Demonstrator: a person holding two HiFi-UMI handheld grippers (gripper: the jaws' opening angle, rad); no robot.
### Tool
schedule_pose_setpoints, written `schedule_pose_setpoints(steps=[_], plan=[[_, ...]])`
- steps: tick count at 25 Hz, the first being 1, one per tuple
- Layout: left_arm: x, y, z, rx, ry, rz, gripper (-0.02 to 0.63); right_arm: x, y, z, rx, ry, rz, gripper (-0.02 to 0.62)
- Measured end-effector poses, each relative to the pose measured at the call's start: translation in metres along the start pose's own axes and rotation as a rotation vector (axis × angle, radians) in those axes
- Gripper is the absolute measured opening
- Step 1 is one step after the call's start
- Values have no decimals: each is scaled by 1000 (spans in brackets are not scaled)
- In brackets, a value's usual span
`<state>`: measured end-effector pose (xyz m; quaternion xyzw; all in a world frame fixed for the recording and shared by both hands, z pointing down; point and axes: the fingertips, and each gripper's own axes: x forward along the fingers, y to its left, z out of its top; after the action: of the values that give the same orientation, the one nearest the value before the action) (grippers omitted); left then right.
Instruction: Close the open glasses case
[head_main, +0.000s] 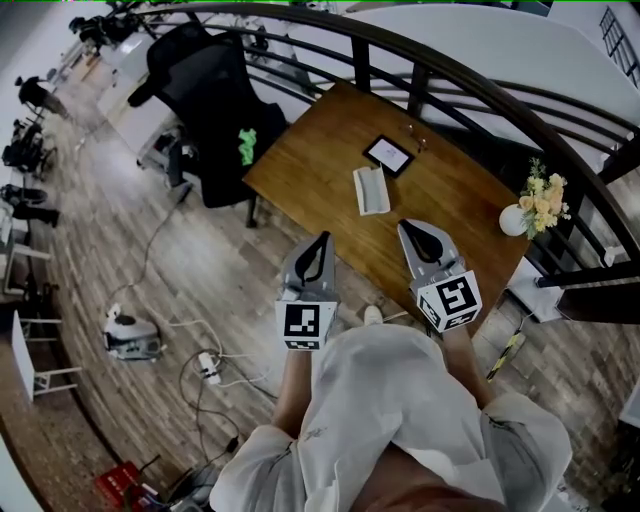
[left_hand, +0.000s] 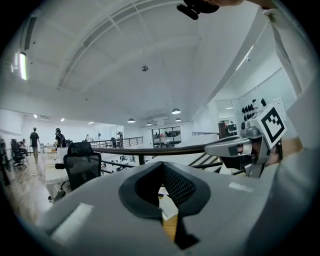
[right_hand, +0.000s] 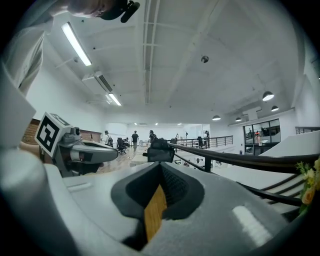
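- Wood planks make up the floor, the biggest thing we see, with loose cables lying across it.
- A dark curved railing sweeps past the far side of the table.
- The brown wooden table stands at an angle in front of us.
- A black office chair stands at the table's left end.
- We hold the left gripper above the floor, just off the table's near edge. Its jaws are pressed together at the tips with nothing between them.
- We hold the right gripper over the near part of the table. Its jaws are also pressed together and empty, with only the tabletop showing through the slit.
- The glasses case is white and lies open near the middle of the table, beyond both grippers and apart from them.
- A small dark tablet lies just beyond the case.
- A white vase of yellow flowers stands at the table's right end.
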<state>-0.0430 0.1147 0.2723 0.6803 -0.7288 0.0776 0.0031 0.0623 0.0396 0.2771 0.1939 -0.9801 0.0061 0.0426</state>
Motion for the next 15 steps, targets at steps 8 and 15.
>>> schedule_pose_setpoints(steps=[8,15], plan=[[45,6,-1,7,10,-22,18,24,-33,-7,26,7,-14,3],[83,17,-6,1,15,-56,18,49,-53,-15,33,27,-39,3]])
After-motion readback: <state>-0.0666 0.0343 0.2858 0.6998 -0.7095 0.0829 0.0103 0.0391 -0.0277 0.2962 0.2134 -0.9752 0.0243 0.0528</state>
